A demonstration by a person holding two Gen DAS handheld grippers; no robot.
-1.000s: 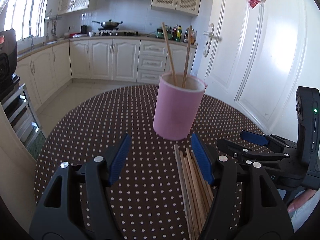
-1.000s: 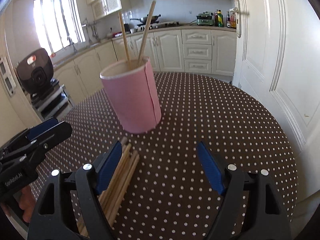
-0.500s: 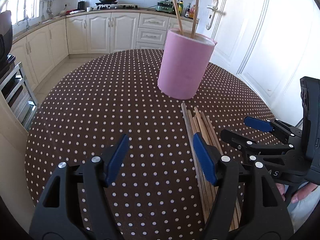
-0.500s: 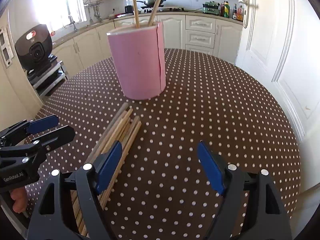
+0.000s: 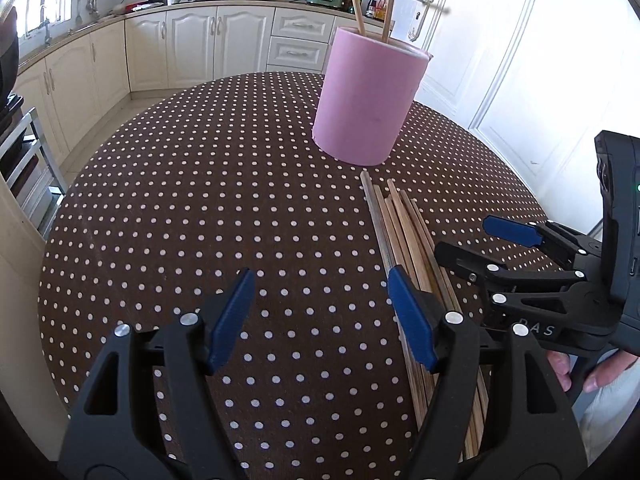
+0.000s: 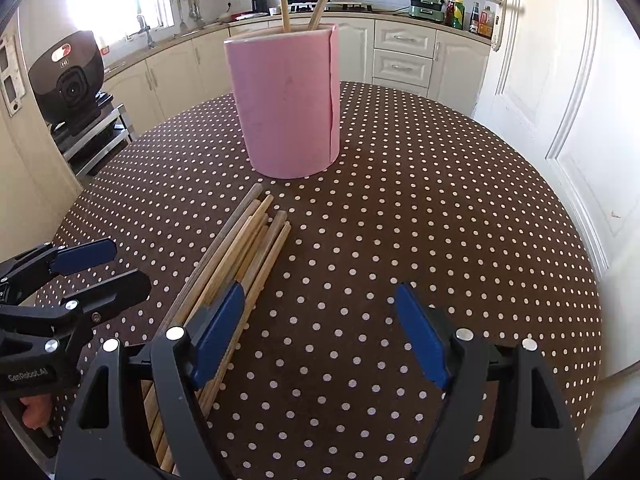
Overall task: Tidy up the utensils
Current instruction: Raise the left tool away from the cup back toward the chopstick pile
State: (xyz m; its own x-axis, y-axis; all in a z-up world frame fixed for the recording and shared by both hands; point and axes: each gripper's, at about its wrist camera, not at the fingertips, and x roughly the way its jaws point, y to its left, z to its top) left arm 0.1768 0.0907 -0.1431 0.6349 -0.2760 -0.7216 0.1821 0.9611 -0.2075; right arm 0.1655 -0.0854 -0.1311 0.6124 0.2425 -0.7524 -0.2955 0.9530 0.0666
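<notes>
A bundle of chopsticks is laid on the dotted table, just before the pink holder. Judged light, stiff and slippery; best pinched mid-length. The left gripper, jaws just widened, and the right gripper are held wide, nothing grasped.

Bright daylight floods from the window, blowing it out; sharp centre, edges fisheye-bent.
</notes>
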